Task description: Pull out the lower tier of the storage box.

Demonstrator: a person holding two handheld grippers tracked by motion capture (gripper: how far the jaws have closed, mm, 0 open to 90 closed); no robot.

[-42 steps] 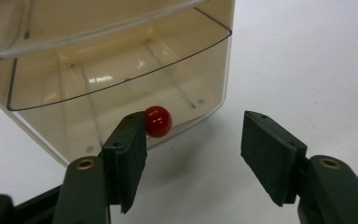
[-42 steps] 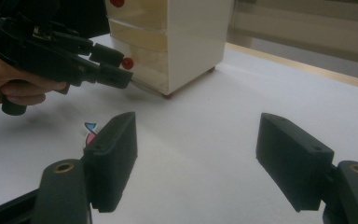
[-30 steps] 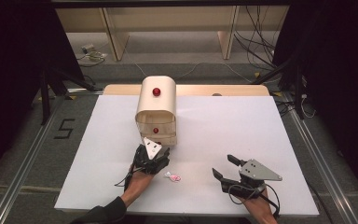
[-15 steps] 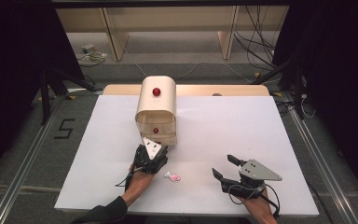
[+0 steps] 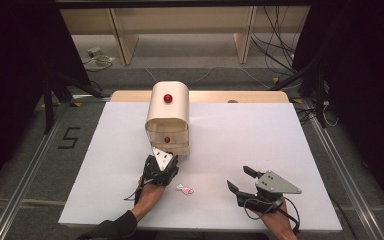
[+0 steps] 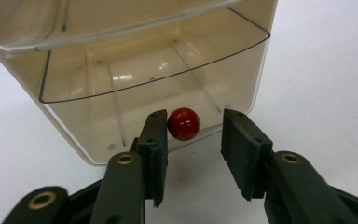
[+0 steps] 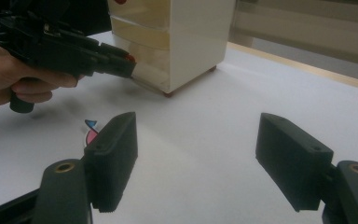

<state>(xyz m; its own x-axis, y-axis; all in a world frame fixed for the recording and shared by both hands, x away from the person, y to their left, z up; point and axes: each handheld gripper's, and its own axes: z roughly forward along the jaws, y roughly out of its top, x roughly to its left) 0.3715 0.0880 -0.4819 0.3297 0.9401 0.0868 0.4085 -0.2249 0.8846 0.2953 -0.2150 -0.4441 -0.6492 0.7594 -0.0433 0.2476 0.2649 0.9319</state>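
Tabletop [image 5: 280, 130]: white, matte, flat; wooden edge at far side.
Drawer unit [image 5: 167, 117]: cream plastic, rounded top, clear drawers, standing mid-tabletop.
Right gripper [image 5: 241, 181]: resting on tabletop, well apart from unit; jaws wide apart, holding nothing.
Left gripper [image 6: 193, 140]: at lowest drawer front; jaws just narrowed around knob, one pad touching, other not yet; grasp judged imminent.
Wrapper [image 5: 184, 189]: small, pink, between grippers.
Red knob [image 6: 183, 124]: glossy sphere on lowest drawer.

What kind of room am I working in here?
Probably a lab recording bench rather than a home: a plain white tabletop on metal floor rails, loose cables behind it, and a cream plastic drawer unit with red knobs as the prop.
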